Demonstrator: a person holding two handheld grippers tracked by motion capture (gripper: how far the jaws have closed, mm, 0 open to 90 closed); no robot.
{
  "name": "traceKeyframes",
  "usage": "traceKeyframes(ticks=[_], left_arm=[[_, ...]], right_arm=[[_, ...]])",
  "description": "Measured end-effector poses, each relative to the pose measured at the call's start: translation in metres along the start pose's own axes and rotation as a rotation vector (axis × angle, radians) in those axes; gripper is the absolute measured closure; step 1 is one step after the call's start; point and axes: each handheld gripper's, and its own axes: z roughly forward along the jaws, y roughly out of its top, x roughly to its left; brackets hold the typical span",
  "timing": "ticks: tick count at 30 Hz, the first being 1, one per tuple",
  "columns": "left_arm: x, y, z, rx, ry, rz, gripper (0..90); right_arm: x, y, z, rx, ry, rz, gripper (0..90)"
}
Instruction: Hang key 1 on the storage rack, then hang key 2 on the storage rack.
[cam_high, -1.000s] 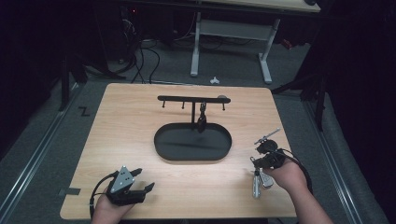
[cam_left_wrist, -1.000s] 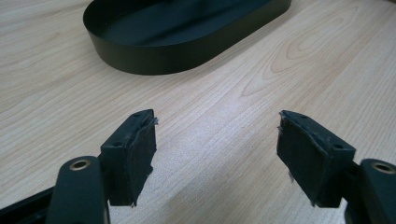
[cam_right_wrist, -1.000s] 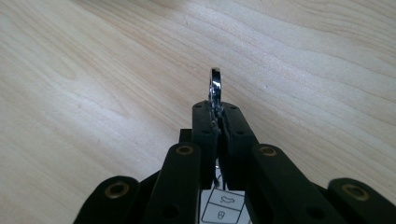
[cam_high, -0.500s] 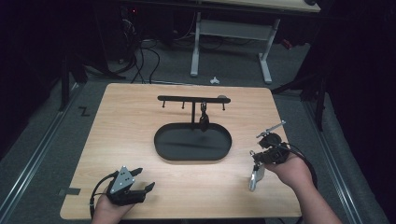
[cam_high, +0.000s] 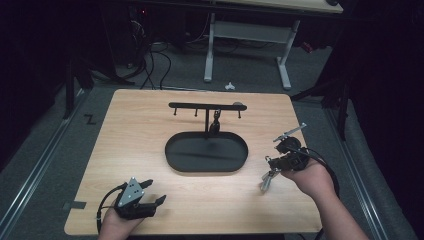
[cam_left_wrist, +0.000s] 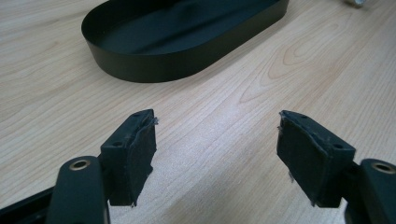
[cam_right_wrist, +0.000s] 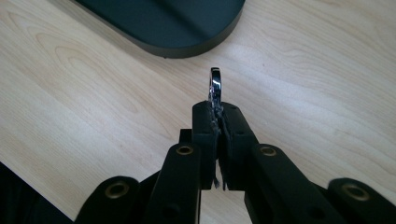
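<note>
Chrome glints between the pads of the right claw (cam_right_wrist: 218, 114), which is clamped tight on a small metal ring (cam_right_wrist: 215, 86), most likely a key ring or keychain, though the dangling part seen from the high view is too small to make out. The ring stands edge-on and upright out of the pinch, a hold that would leave its loop free to be slipped over something. In the high view the right claw (cam_high: 280, 162) hangs above the pale wooden worktop (cam_high: 150, 125), just beside the right end of the black oval tray (cam_high: 206, 152) and clear of its rim. Behind the tray rises a thin black rack (cam_high: 206, 106) with a crossbar and small pegs; one dark item already hangs near its post, so the bar looks like the place meant for the ring. The left claw (cam_high: 150, 192) rests low at the near left corner of the worktop, jaws parted with nothing between them, and its own view shows only bare wood between the pads (cam_left_wrist: 135, 154), the tray well ahead. It seems parked there to keep out of the way. Open wood lies between the right claw and the rack, and over the tray; the worktop's right edge is near that hand, so the freer path is inward.
</note>
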Motion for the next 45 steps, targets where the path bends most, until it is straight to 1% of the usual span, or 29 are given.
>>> traceKeyframes(ticks=[1,4,7,11,14,15,16,17,20,22,26,28,35,36,37,39,43,45], left_arm=[[0.000,0.000,0.000,-0.004,-0.001,-0.002,28.8],[0.001,0.001,0.000,-0.005,-0.001,-0.005,28.8],[0.000,0.001,0.000,-0.001,-0.002,-0.002,28.8],[-0.001,0.000,0.000,-0.002,-0.001,-0.001,28.8],[-0.001,0.000,0.000,0.001,-0.002,0.000,28.8],[0.000,-0.001,0.000,0.000,-0.002,-0.001,28.8],[0.001,0.000,0.000,0.000,-0.003,-0.005,28.8],[0.001,0.000,0.000,-0.002,-0.003,-0.004,28.8],[0.001,0.000,0.000,-0.003,-0.003,-0.003,28.8],[-0.001,0.001,-0.001,-0.003,0.000,0.003,28.8],[-0.002,0.001,-0.002,0.003,0.003,0.013,28.8],[-0.002,0.001,-0.003,0.002,0.002,0.007,28.8],[-0.001,-0.001,-0.004,0.008,0.006,0.006,28.8],[-0.001,-0.001,-0.004,0.003,0.008,0.005,28.8],[-0.001,-0.001,-0.005,0.002,0.009,0.005,28.8],[-0.001,-0.001,-0.005,0.004,0.007,0.002,28.8],[-0.001,-0.001,-0.006,0.004,0.007,0.003,28.8],[-0.001,-0.001,-0.006,0.002,0.007,0.000,28.8]], right_arm=[[0.001,0.003,-0.003,-0.012,0.005,0.006,86.1],[0.002,0.007,-0.007,-0.023,0.004,0.007,86.2],[0.003,0.013,-0.011,-0.031,0.001,-0.006,86.1],[0.008,0.027,-0.021,-0.056,-0.006,-0.024,86.1],[0.009,0.032,-0.025,-0.067,-0.004,-0.029,86.1],[0.012,0.037,-0.028,-0.072,-0.009,-0.039,86.1],[0.012,0.037,-0.028,-0.072,-0.009,-0.039,86.1],[0.015,0.042,-0.029,-0.076,-0.013,-0.046,86.1],[0.017,0.047,-0.031,-0.079,-0.011,-0.054,86.2],[0.020,0.051,-0.030,-0.079,-0.005,-0.056,86.2],[0.023,0.058,-0.027,-0.064,-0.008,-0.070,86.1],[0.025,0.062,-0.026,-0.060,-0.010,-0.076,86.1],[0.030,0.076,-0.025,-0.051,-0.017,-0.089,86.1],[0.031,0.079,-0.024,-0.056,-0.011,-0.086,86.1],[0.031,0.083,-0.023,-0.056,-0.014,-0.093,86.1],[0.032,0.085,-0.022,-0.055,-0.014,-0.089,86.1],[0.033,0.092,-0.018,-0.053,-0.015,-0.097,86.1],[0.032,0.095,-0.016,-0.055,-0.011,-0.088,86.1]])
